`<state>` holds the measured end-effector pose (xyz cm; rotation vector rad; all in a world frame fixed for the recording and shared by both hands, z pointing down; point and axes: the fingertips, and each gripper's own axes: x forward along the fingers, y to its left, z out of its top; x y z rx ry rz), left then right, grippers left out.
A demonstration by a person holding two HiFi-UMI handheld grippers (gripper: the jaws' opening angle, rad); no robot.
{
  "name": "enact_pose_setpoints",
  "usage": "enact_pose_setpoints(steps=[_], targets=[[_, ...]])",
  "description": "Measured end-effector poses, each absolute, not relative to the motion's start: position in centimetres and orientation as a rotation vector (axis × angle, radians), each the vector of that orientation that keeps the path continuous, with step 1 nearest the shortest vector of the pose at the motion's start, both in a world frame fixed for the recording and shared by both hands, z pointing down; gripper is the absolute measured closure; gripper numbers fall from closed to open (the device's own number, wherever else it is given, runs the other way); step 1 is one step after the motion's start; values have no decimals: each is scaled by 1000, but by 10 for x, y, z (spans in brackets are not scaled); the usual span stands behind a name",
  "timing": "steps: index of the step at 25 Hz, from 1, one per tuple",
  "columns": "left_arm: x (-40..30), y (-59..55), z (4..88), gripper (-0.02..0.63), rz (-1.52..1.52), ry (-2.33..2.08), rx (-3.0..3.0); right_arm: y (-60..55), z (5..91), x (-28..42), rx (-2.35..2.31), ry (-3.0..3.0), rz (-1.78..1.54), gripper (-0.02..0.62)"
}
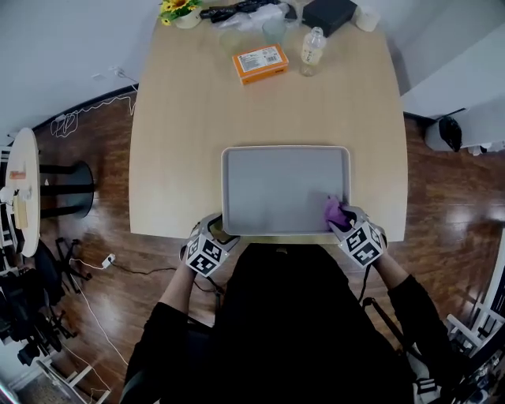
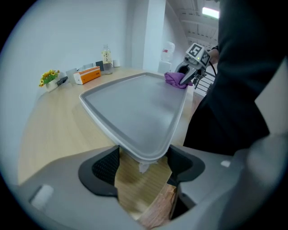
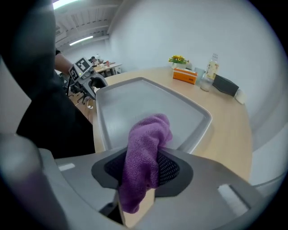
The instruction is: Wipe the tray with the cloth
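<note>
The grey tray (image 1: 286,149) is lying on the light wooden counter (image 1: 185,118), close to the near edge and directly in front of the person. Its near-left corner is reaching just past that edge.

The left gripper (image 1: 219,231) is meeting the tray at that near-left corner. In the left gripper view the rounded corner is sitting between the two fingers, which are clenching on it from either side.

The right gripper (image 1: 340,222) is sitting at the tray's near-right corner. Its fingers are grasping the purple cloth (image 1: 334,211). In the right gripper view the cloth is bunching up between the dark pads, with one end drooping below them and the other rising above. In the head view the cloth is resting on the tray's floor just inside that corner.

Both grippers are pointing steeply down toward the counter.

At the far end of the counter, well apart from the tray, an orange box (image 1: 259,63), a small bottle (image 1: 312,50), a black box (image 1: 330,13) and a pot of yellow flowers (image 1: 178,9) are standing.
</note>
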<state>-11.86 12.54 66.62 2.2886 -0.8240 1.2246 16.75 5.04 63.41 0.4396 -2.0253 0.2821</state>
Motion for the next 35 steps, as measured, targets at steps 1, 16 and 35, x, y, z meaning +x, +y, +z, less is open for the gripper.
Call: enact_pose_setpoints(steps=[1, 16, 35], targets=[[-119, 126, 666, 285, 1227, -822, 2287, 45, 635, 166, 424, -2025, 258, 448], [-116, 126, 667, 285, 1246, -843, 2256, -71, 631, 124, 491, -2087, 241, 454], [-116, 124, 665, 285, 1245, -858, 2248, -56, 632, 68, 61, -2125, -35, 453]])
